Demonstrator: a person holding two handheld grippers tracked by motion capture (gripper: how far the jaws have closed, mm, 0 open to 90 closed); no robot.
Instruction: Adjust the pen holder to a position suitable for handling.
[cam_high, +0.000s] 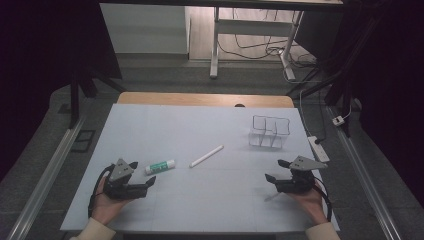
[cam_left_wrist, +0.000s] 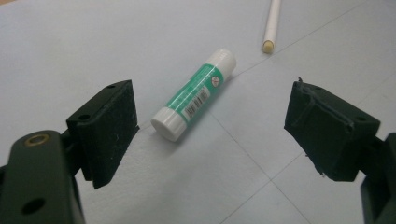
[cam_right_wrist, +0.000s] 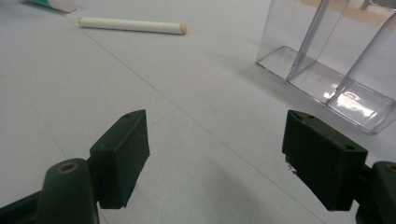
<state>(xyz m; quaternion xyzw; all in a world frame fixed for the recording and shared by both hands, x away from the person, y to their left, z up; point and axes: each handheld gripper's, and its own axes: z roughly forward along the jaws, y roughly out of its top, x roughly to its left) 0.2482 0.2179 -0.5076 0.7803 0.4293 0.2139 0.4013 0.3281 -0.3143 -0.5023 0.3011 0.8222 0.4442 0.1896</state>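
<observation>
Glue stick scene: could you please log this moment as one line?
left gripper: open, empty | right gripper: open, empty | glue stick: lying ahead of left gripper | table

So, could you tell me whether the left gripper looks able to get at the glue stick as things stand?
Probably yes. The left gripper has its jaws open, and the glue stick lies on its side just ahead on the bare table, with nothing between them.

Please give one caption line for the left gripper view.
Open left gripper faces a green-and-white glue stick lying on the table.
</observation>
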